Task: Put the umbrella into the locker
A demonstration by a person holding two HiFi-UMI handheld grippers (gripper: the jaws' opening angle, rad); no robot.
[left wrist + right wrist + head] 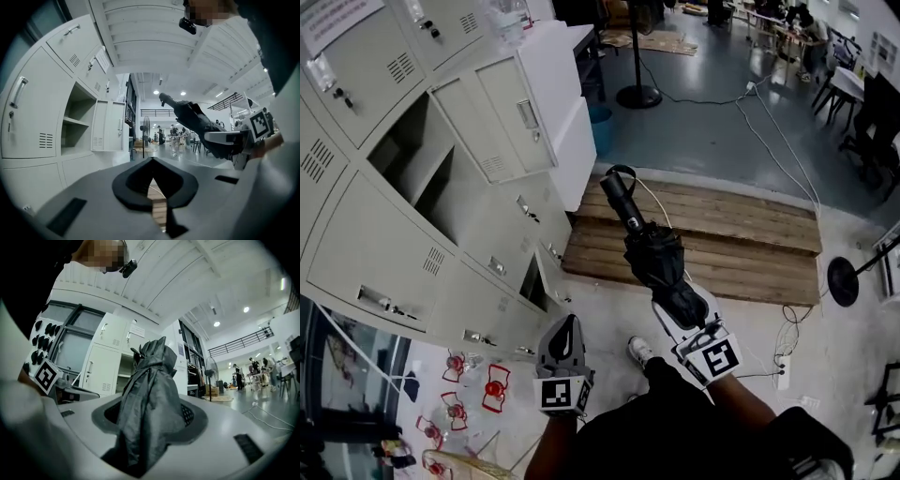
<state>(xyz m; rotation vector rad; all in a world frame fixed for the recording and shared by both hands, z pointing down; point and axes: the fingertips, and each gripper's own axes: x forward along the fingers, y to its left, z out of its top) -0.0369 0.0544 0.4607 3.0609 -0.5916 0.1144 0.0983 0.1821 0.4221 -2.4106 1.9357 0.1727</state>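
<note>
A folded black umbrella (652,253) juts forward from my right gripper (680,305), handle end away from me; the jaws are shut on its fabric end. In the right gripper view the umbrella (150,390) fills the space between the jaws of the right gripper (150,416). My left gripper (568,328) sits lower left, shut and holding nothing. The left gripper view shows its own tips (151,164) together, with the umbrella (197,122) and right gripper (229,140) off to the right. The grey lockers (375,244) stand at left, with one open compartment (412,155) with a shelf, its door (511,117) swung out.
A wooden pallet (722,234) lies on the floor ahead. A fan stand (637,94) with a cable is farther back, and a round black base (842,281) at right. Red objects (492,386) lie on the floor by the lockers. A low locker door (546,281) is ajar.
</note>
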